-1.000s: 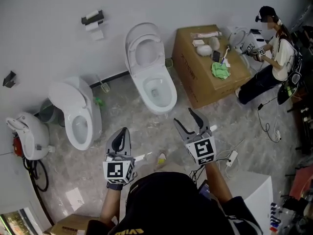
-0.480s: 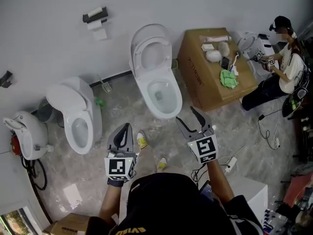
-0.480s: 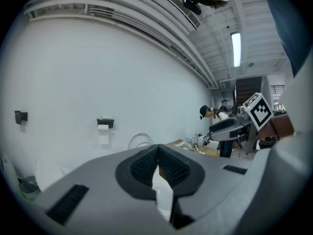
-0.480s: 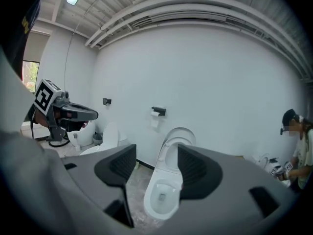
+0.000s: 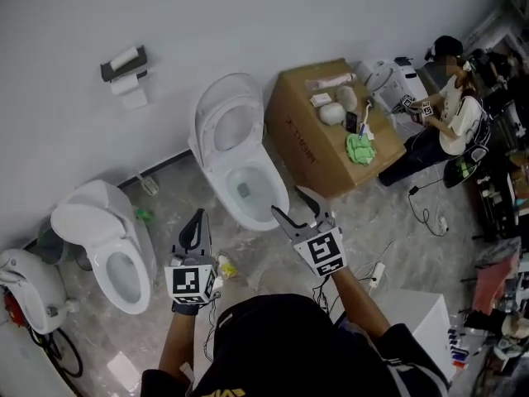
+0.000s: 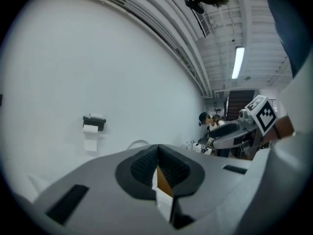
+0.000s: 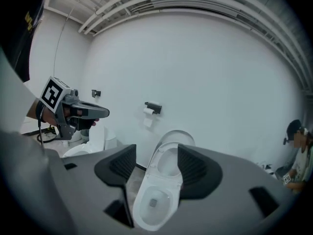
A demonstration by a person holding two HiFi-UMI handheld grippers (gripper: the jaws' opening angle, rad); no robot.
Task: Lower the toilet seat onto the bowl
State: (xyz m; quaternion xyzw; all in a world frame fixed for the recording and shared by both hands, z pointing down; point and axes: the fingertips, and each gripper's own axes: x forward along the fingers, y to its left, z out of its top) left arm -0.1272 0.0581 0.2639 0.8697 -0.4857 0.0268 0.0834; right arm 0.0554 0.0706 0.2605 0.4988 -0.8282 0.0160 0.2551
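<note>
1. Since the earlier frame the head view has swung. The toilet now sits left of centre, and the right tongs [image 5: 295, 208] have come up to it, their tips just short of the near rim of the bowl [image 5: 277, 184]. The left tongs [image 5: 196, 222] trail behind, near and to the left.
2. The right tongs are spread and empty. Their own view frames the toilet between the two jaws, still clear of both.
3. The left tongs are pressed together with nothing pinched, and they point toward the far wall.
4. The toilet seat [image 5: 207, 118] stands upright at the far end of the bowl, leaning back on the lid toward the wall. It has not been lowered.
5. Judgement: the spread jaws, aimed along the bowl's length, suggest an approach to take the seat's upper rim. The left tongs appear to be held back because they are not needed.
6. The bowl is glossy white ceramic, oval and smooth-walled.
7. The seat is a thin white ring, seemingly plastic. A surface that hard and slick may slip in the grip and drop sharply.
8. The jaw pads are dark and ribbed, and the floor [image 5: 364, 222] is grey marbled tile.
9. A cardboard box [image 5: 310, 151] stands just right of the toilet with small articles on top.
10. A second toilet [image 5: 107, 246] stands to the left.
11. A paper holder [image 5: 124, 63] is fixed to the far wall.
12. A seated person [image 5: 450, 106] is at the far right.
</note>
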